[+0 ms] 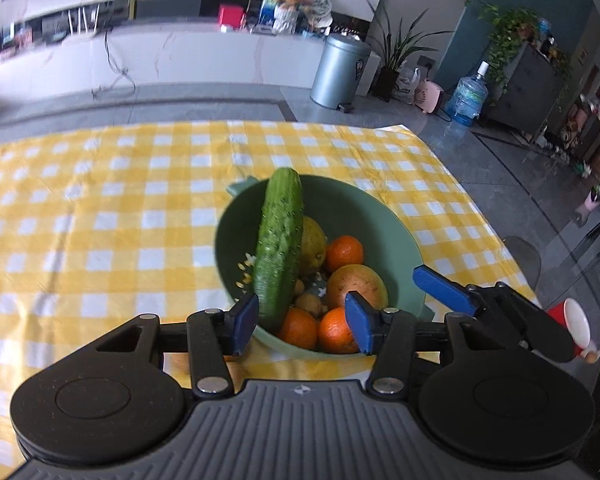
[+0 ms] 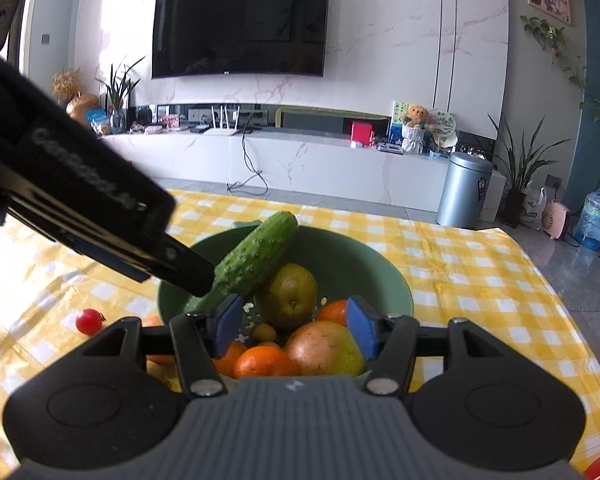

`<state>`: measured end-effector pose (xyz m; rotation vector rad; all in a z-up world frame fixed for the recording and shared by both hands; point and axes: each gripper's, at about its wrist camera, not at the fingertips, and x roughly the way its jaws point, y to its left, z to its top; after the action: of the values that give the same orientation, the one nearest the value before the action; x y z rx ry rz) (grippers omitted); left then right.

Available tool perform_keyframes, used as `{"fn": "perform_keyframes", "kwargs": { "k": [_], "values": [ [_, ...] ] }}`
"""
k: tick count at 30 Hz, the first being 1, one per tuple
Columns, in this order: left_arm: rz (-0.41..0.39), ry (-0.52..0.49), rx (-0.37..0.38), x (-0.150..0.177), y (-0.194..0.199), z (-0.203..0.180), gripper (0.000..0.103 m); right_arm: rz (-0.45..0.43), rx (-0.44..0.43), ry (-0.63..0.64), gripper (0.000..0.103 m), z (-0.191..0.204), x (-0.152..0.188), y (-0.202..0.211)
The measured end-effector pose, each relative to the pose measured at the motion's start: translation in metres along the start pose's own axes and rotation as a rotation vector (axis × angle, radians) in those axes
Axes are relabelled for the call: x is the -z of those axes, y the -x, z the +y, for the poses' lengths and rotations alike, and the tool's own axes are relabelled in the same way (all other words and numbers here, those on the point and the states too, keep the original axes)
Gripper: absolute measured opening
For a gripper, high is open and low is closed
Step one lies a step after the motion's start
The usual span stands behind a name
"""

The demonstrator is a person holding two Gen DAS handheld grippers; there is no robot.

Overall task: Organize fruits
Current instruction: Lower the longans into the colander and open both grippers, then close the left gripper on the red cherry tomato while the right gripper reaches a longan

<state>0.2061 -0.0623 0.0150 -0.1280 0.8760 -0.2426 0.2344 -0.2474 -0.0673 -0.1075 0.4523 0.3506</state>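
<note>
From the left wrist camera, we've got our left gripper point(image 1: 302, 322) hanging right at the near rim of the green bowl point(image 1: 404, 240), jaws spread wide and holding nothing. The cucumber point(image 1: 280, 248) leans up out of the bowl, lower end down near our left pad, top poking over the far rim. It brushes close to that pad, but the other pad is well clear, so it's not a grip. It looks propped on the fruit pile, too long to lie flat. Also in the bowl: oranges point(image 1: 344, 254), a pear point(image 1: 314, 246), and a reddish-yellow mango point(image 1: 356, 286). The right gripper point(image 1: 446, 290) peeks in from the right, beside the bowl rim; we can't tell its state from here.

The right wrist camera settles that: our right gripper point(image 2: 292, 330) is spread apart over the near side of the bowl point(image 2: 392, 292), empty, with the mango point(image 2: 326, 348) and oranges point(image 2: 262, 362) just beyond its pads. The left gripper's body point(image 2: 100, 216) cuts in from the left, its tip against the cucumber point(image 2: 256, 258). We'd guess the cucumber's the odd one out and gets sorted away from the fruit. A cherry tomato point(image 2: 89, 321) sits alone on the cloth, left of the bowl.

The table wears a yellow-and-white checked tablecloth point(image 2: 480, 264), a bit wrinkly. Living room behind: a wall TV point(image 2: 240, 26), a marble-look console, a metal bin point(image 2: 464, 188), plants, and a water jug point(image 2: 592, 220).
</note>
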Motion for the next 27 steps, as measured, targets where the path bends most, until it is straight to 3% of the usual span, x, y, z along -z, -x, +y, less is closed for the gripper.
{"fn": "perform_keyframes", "kwargs": {
  "k": [5,13,22,27],
  "values": [
    [-0.018,-0.051,-0.051,0.006,0.019,0.004,0.06,-0.014,-0.031,-0.056,0.066,0.004,-0.001,0.012],
    [-0.022,-0.115,-0.092,0.019,0.043,0.023,0.06,0.021,-0.077,-0.124,0.066,0.019,0.005,0.024],
    [-0.015,-0.141,-0.112,0.029,0.054,0.058,0.061,0.089,-0.141,-0.099,0.065,0.053,0.016,0.029],
    [0.017,-0.136,-0.096,0.035,0.05,0.08,0.061,0.137,-0.144,-0.072,0.055,0.068,0.021,0.024]
  ]
}}
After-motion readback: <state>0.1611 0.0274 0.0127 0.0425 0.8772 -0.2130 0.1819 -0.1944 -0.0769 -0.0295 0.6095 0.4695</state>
